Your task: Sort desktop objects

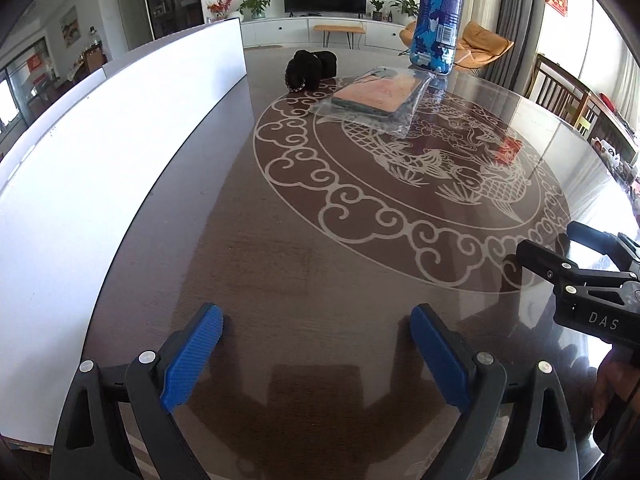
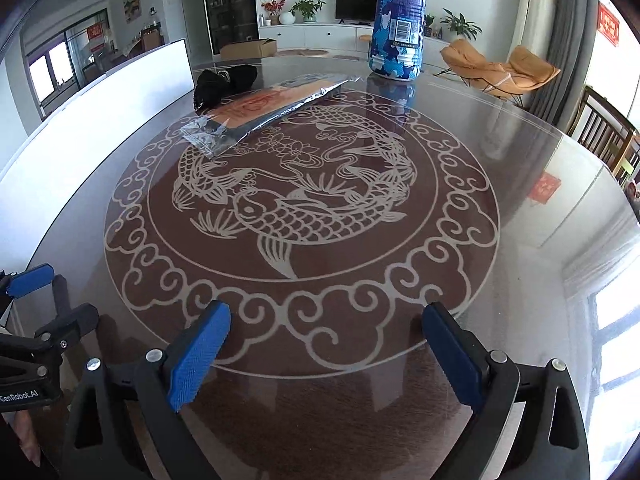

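Note:
At the far side of the round glass table [image 1: 280, 264] stands a tall blue camouflage-print bottle [image 1: 438, 20] [image 2: 398, 20]. In front of it lies a flat pink item in a clear plastic bag [image 1: 376, 96] [image 2: 264, 110]. A black bundle [image 1: 308, 70] [image 2: 224, 82] rests just left of the bag. My left gripper [image 1: 316, 316] is open over the near left part of the table, nothing between its blue pads. My right gripper [image 2: 328, 312] is open over the near edge of the fish pattern, also empty. Each gripper shows at the edge of the other's view, the right gripper [image 1: 560, 246] and the left gripper [image 2: 52, 300].
A long white board [image 1: 120, 128] [image 2: 120, 92] stands along the table's left edge. Wooden chairs [image 2: 608, 136] stand beyond the right rim, and orange lounge chairs [image 2: 500, 68] sit behind the table. A hand [image 1: 612, 392] holds the right gripper.

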A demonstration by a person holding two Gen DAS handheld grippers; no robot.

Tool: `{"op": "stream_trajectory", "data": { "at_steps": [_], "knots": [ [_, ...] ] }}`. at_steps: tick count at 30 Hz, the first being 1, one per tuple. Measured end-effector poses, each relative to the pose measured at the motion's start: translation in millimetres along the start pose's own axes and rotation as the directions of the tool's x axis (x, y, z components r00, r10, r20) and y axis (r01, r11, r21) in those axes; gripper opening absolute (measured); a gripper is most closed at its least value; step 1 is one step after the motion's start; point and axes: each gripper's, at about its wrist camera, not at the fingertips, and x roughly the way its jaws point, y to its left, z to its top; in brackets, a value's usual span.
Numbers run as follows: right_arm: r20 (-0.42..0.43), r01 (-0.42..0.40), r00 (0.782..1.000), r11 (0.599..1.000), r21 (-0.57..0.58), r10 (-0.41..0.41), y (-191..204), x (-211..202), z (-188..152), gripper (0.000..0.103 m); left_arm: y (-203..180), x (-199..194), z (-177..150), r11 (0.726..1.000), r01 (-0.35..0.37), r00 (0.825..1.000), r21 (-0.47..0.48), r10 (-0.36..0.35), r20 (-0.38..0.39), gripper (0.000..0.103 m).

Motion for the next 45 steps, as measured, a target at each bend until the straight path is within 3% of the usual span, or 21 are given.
{"op": "stream_trajectory", "data": {
  "at_steps": [5, 24, 31, 37, 45],
  "knots": [
    [-0.011, 0.008, 1.0, 1.0, 0.014, -0.008, -0.5, 4.8, 1.3, 0.103, 1.5, 3.6, 2.6, 1.0, -0.004, 1.0, -0.006, 0.004, 0.016, 0.103],
    [-0.014, 0.005, 1.0, 1.0, 0.02, -0.004, -1.2, 5.6, 1.6, 0.103, 3.2, 1.7, 3.3, 1.0, 0.003, 1.0, 0.007, -0.003, 0.0, 0.103],
    [-0.015, 0.005, 1.0, 1.0, 0.02, -0.004, -1.2, 5.6, 1.7, 0.103, 17.5, 20.5, 32.5, 0.998, 0.032, 0.998, 0.05, -0.029, -0.052, 0.103],
    [-0.014, 0.005, 1.0, 1.0, 0.02, -0.004, -1.4, 5.5, 1.7, 0.103, 36.9, 26.0, 37.7, 1.0, 0.004, 1.0, 0.006, -0.004, 0.014, 0.103],
    [-0.015, 0.004, 1.0, 1.0, 0.02, -0.004, -1.6, 5.4, 1.7, 0.103, 36.8, 24.4, 35.4, 1.0, -0.013, 1.0, -0.014, 0.013, 0.016, 0.103]
  ]
}}
